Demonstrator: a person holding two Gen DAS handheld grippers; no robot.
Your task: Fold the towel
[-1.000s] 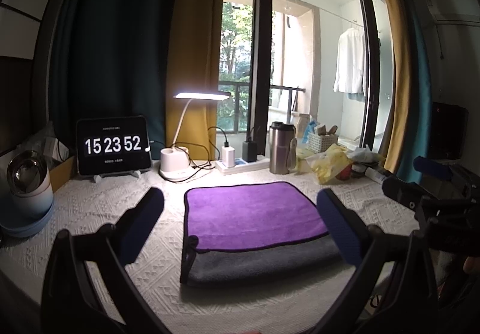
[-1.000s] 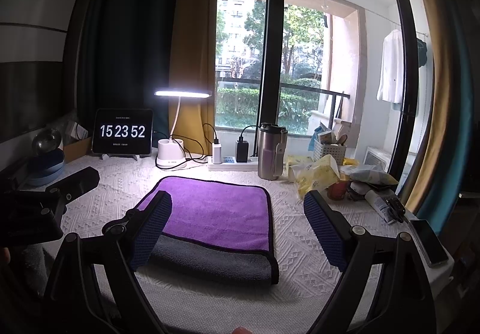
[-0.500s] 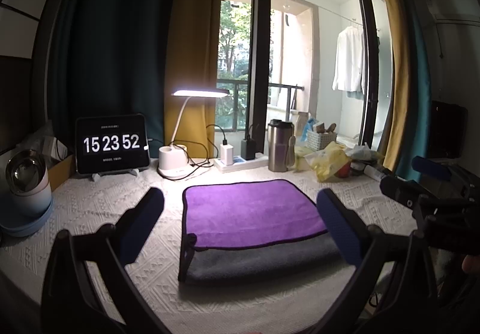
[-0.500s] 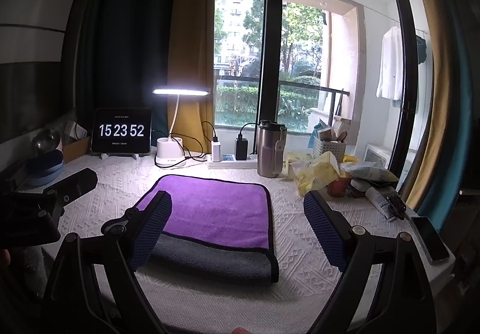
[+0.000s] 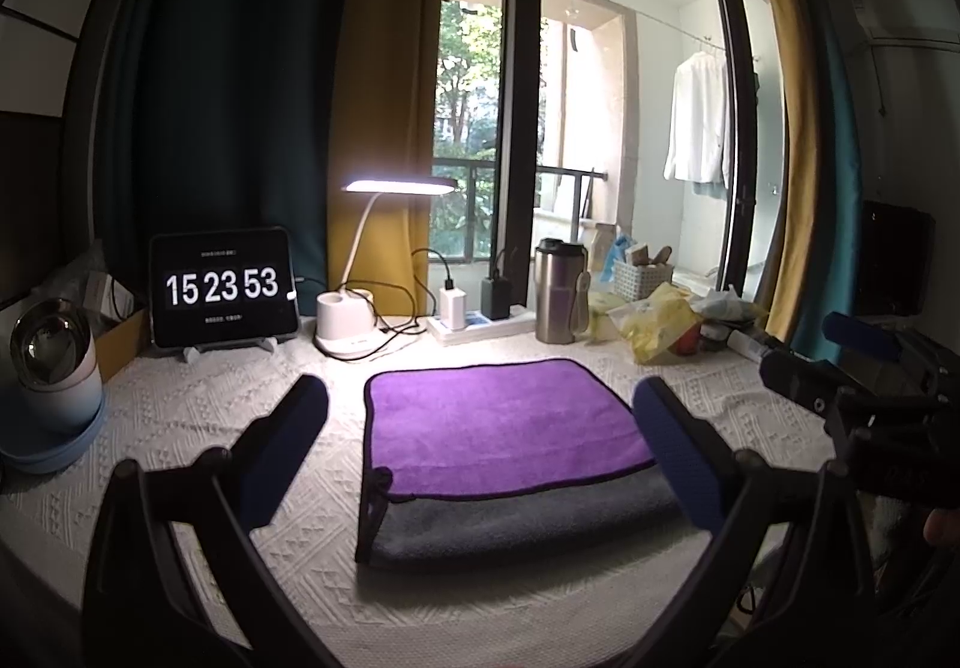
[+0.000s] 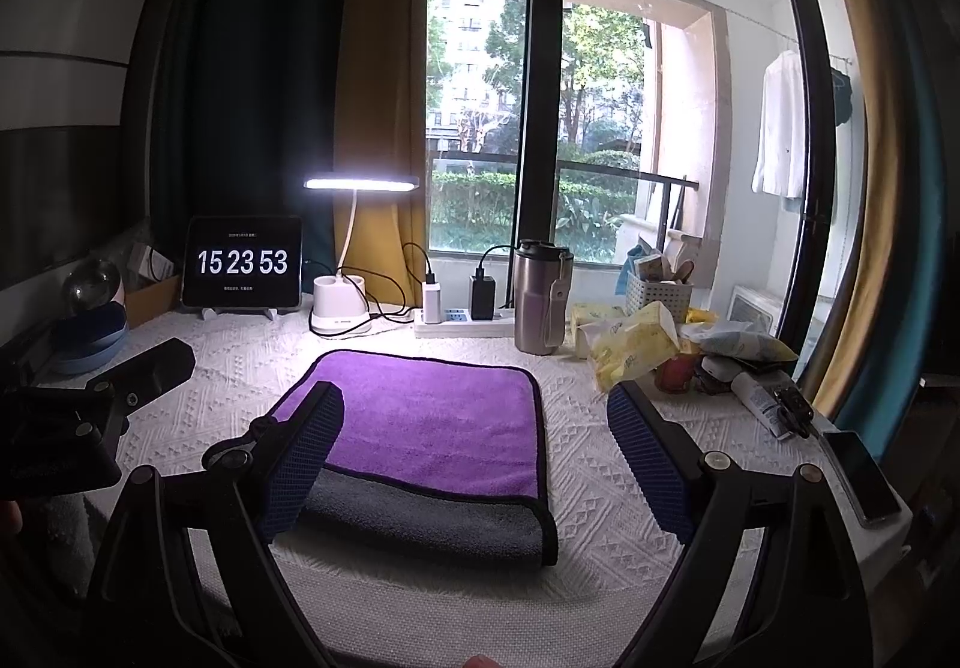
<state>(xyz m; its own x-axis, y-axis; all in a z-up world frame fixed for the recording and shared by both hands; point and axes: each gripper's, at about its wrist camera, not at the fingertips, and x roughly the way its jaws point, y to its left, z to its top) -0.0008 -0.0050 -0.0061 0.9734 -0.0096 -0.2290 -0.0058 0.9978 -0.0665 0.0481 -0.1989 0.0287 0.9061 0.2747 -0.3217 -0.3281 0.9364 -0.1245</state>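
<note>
Jaws gape wide and empty on both the left gripper (image 5: pixel 480 428) and right gripper (image 6: pixel 474 440); pinching only the towel's (image 5: pixel 504 416) purple top layer at 6 o'clock could undo its fold.

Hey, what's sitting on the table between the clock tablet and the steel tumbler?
In both views, the lit desk lamp, then a power strip with chargers plugged in, stand between the tablet and the tumbler.

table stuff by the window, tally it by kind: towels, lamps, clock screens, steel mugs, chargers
towels: 1, the towel
lamps: 1, the lamp
clock screens: 1, the clock screen
steel mugs: 1, the steel mug
chargers: 2, the white charger and the black charger
total: 6
</note>
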